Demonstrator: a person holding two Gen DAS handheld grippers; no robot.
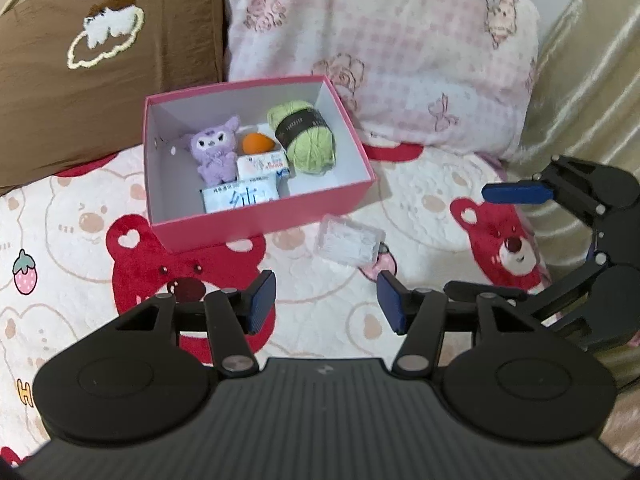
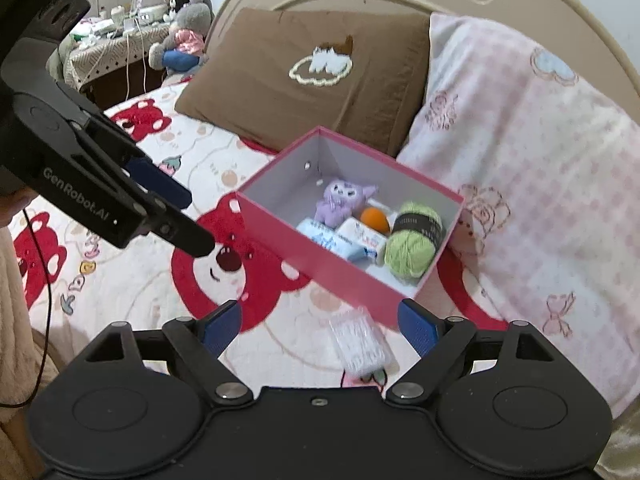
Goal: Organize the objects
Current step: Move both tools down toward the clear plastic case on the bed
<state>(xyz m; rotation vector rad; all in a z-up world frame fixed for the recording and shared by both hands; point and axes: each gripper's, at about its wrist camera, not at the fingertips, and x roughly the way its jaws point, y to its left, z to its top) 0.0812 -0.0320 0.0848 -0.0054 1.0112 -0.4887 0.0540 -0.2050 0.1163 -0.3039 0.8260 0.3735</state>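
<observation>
A pink box [image 1: 264, 220] [image 2: 320, 264] sits open on the bed. It holds a purple plush [image 1: 214, 154] [image 2: 340, 200], an orange ball [image 1: 258, 144] [image 2: 374, 218], green yarn [image 1: 304, 136] [image 2: 414, 246] and tissue packs [image 1: 240, 198] [image 2: 344, 242]. A clear plastic case [image 1: 348, 244] [image 2: 360, 340] lies on the blanket in front of the box. My left gripper [image 1: 326, 306] is open and empty, short of the case. My right gripper [image 2: 320, 326] is open with the case lying between its fingers, untouched. It also shows in the left wrist view [image 1: 520, 240], at the right.
A brown pillow [image 1: 100, 60] [image 2: 304, 80] and a pink checked pillow [image 1: 380, 48] [image 2: 520, 160] lean behind the box. The bear-print blanket [image 1: 80, 240] [image 2: 140, 280] covers the bed. A cluttered bedside table [image 2: 120, 36] with a plush stands far left.
</observation>
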